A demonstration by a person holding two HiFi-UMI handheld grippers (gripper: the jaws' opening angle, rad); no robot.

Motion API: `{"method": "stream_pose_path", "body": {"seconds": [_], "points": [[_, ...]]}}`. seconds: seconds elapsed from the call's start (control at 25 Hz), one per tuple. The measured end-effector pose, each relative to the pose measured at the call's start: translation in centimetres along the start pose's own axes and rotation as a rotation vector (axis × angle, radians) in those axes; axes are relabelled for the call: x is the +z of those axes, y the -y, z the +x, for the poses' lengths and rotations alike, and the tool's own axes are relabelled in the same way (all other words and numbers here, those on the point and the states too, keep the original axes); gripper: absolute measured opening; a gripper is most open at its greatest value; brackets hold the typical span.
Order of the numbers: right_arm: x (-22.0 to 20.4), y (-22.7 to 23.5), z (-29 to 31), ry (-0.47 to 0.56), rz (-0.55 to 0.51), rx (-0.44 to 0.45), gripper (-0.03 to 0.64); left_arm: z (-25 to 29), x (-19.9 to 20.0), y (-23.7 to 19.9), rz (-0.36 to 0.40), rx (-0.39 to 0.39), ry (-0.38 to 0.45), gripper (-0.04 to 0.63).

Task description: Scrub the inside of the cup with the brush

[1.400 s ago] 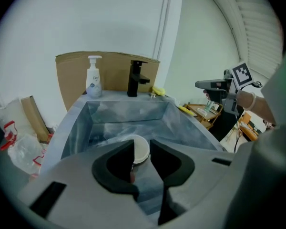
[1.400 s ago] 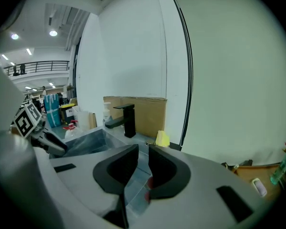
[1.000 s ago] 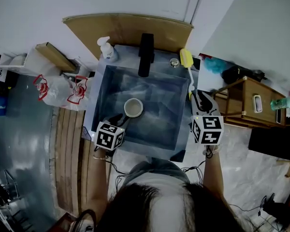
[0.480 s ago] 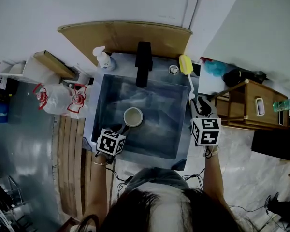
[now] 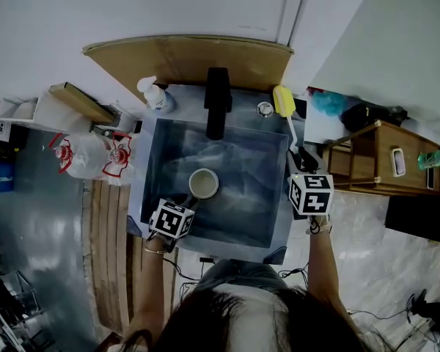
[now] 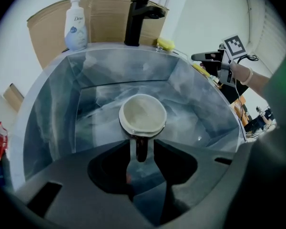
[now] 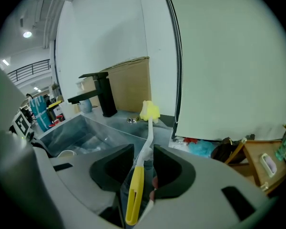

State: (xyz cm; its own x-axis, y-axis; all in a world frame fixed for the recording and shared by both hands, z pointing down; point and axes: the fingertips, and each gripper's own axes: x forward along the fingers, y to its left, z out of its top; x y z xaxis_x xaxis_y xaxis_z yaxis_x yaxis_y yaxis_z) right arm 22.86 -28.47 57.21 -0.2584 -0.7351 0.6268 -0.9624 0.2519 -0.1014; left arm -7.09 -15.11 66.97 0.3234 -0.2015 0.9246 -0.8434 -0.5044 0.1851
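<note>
Head view: the cup (image 5: 203,183) stands mouth-up on the sink (image 5: 148,160) floor, with the left gripper (image 5: 188,199) at its near side. The brush (image 5: 287,119) lies along the right rim under the right gripper (image 5: 299,158).

Left gripper view: the jaws, just opening wider, stand apart around the cup's handle (image 6: 141,149), clear of it, probably to steady the cup.

Right gripper view: the jaws, likewise just opening, straddle the brush's yellow grip (image 7: 135,190) unpinched, seemingly poised to lift it.

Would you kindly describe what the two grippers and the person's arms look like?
The left gripper and right gripper have dark blocky jaws and white cubes with black square markers. Thin dark cables trail by the sleeveless forearms. Both pairs of jaws have just been opening, the cup handle between the left, the brush between the right.
</note>
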Motion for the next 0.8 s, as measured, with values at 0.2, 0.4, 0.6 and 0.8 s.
{"method": "stream_pose_path", "body": {"seconds": [0.2,0.4,0.6,0.8], "points": [[-0.5,0.2,0.9,-0.014,0.013,-0.007,0.129,0.8,-0.2,-0.3,-0.001,-0.004,-0.025,0.155],[-0.6,0.6,1.3,-0.014,-0.001,-0.034,0.130,1.3,-0.1,-0.2,-0.007,-0.032,-0.052,0.155],[-0.7,0.6,1.6,-0.030,-0.033,-0.045,0.126,1.4,0.7,0.0,-0.001,-0.053,-0.060,0.133],[-0.7,0.5,1.6,-0.036,-0.015,-0.027,0.110,1.5,0.7,0.2,0.018,-0.063,-0.069,0.112]]}}
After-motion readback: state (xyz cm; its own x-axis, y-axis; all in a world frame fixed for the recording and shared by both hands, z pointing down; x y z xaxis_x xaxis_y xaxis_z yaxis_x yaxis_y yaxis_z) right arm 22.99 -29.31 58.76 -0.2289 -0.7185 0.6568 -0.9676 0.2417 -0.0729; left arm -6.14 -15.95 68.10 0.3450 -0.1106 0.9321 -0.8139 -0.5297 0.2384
